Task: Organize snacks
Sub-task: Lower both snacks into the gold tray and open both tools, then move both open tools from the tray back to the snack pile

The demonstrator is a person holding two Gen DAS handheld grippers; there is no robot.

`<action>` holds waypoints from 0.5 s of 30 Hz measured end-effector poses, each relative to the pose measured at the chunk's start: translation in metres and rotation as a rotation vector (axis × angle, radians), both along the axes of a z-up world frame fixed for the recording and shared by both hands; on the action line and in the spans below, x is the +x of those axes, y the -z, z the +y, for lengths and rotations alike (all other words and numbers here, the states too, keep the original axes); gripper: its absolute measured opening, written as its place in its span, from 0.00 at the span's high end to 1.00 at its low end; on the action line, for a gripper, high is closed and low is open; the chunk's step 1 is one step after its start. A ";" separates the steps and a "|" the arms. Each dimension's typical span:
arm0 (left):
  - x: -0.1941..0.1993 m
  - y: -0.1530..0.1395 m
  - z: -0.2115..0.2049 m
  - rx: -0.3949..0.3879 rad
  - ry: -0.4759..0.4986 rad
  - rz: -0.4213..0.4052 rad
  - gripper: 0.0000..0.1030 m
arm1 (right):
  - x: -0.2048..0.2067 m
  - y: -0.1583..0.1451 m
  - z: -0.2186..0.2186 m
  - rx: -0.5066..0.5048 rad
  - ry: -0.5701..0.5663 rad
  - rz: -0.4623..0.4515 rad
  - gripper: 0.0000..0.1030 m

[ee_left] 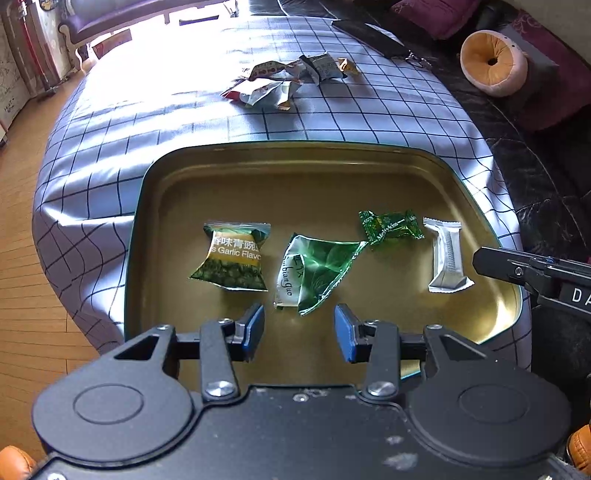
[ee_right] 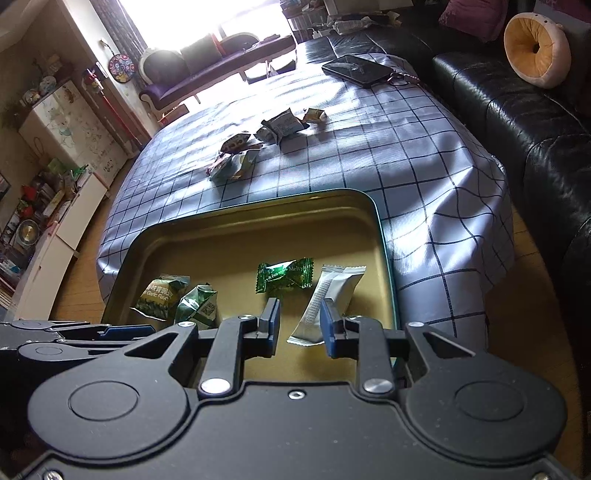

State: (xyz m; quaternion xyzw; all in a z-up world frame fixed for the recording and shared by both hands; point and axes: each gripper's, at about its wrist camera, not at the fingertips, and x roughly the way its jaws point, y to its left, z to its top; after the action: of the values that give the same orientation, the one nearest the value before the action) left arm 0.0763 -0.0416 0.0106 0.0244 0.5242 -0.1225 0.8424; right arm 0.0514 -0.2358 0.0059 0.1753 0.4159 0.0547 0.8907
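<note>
A gold-lined tin tray (ee_left: 295, 147) (ee_right: 258, 205) sits at the near end of the checked tablecloth. In it lie a green garlic pea packet (ee_left: 232, 258) (ee_right: 160, 295), a green triangular packet (ee_left: 314, 273) (ee_right: 195, 306), a green wrapped candy (ee_left: 391, 227) (ee_right: 284, 275) and a white packet (ee_left: 447, 254) (ee_right: 332, 299). My left gripper (ee_left: 300, 325) hovers open just short of the triangular packet, holding nothing. My right gripper (ee_right: 300, 323) is open; the white packet's near end lies between its fingers, clear of the left pad. More snacks (ee_left: 284, 81) (ee_right: 258, 144) are piled mid-table.
A dark phone with keys (ee_left: 369, 33) (ee_right: 354, 68) lies at the far table edge. A black sofa (ee_right: 517, 110) with a round orange cushion (ee_left: 491, 62) (ee_right: 535, 48) runs along the right. Wooden floor lies to the left.
</note>
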 end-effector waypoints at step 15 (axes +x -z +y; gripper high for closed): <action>0.001 0.000 0.005 0.012 -0.030 0.006 0.59 | 0.014 0.008 0.020 -0.039 -0.060 0.069 0.65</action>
State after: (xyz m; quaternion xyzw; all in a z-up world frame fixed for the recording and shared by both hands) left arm 0.0770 -0.0366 0.0111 0.0214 0.5276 -0.1070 0.8425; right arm 0.0654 -0.2159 -0.0020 0.1473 0.4524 0.0672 0.8770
